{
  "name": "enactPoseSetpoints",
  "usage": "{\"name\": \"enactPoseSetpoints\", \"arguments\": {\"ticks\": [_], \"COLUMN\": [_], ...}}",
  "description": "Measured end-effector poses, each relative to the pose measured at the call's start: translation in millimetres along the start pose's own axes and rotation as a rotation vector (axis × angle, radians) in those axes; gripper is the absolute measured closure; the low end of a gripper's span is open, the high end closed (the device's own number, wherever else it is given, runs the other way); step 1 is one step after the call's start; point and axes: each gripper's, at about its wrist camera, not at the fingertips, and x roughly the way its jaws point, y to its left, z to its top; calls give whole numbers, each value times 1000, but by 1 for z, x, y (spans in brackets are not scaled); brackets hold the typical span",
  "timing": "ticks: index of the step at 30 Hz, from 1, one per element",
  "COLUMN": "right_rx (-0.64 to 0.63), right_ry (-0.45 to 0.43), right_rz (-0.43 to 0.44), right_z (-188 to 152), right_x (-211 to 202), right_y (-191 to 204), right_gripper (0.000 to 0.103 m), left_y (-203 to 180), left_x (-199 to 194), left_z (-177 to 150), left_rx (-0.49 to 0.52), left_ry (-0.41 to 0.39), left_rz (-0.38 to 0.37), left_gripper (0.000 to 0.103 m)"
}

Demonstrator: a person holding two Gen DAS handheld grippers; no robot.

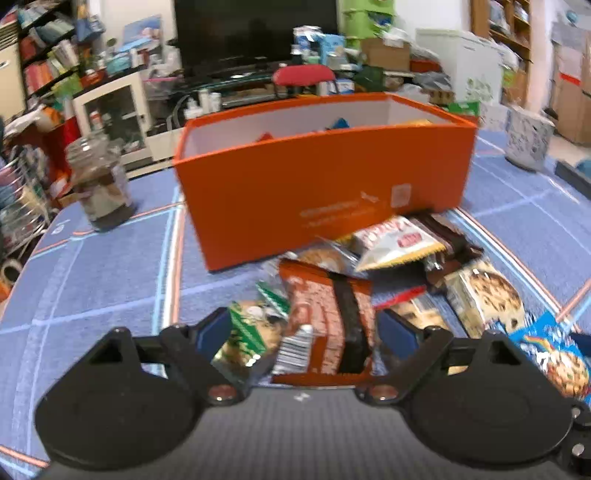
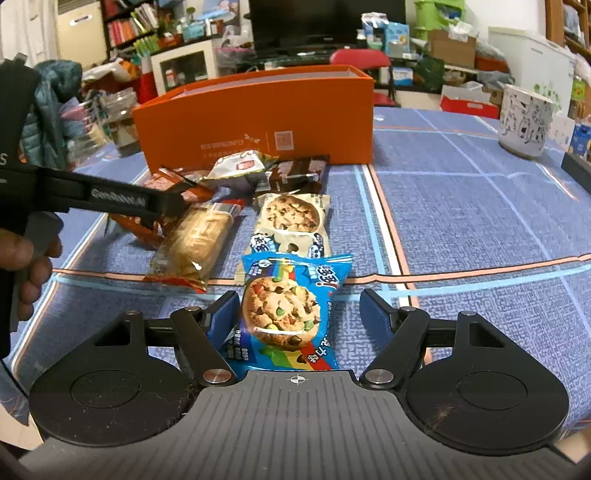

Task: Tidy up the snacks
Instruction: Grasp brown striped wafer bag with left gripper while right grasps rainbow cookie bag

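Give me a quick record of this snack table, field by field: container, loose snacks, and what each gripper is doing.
container: open orange rectangular cardboard box, some snacks inside
loose snacks: pile of wrapped packets on the blue checked tablecloth in front of the box
left gripper: open, straddling the orange-brown foil packet
right gripper: open, around the blue rainbow cookie packet
nearby: glass jar, white patterned pot

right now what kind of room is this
Most likely a cluttered living room at home: a TV on a low stand, packed bookshelves, and a table with a blue cloth holding snacks.
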Motion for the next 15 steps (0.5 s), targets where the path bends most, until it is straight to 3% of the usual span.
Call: {"name": "enactPoseSetpoints", "arguments": {"ticks": [13, 15], "right_rx": [-14, -33], "right_ry": [-6, -7], "right_rz": [0, -7], "right_z": [0, 0], "right_x": [0, 1], "right_y": [0, 3], "right_gripper": [46, 53], "left_y": [-14, -15], "left_x": [10, 10], "left_z": [4, 4], "left_rx": [27, 19], "left_ry": [11, 12], "left_rz": [44, 62], "left_gripper": [36, 39]}}
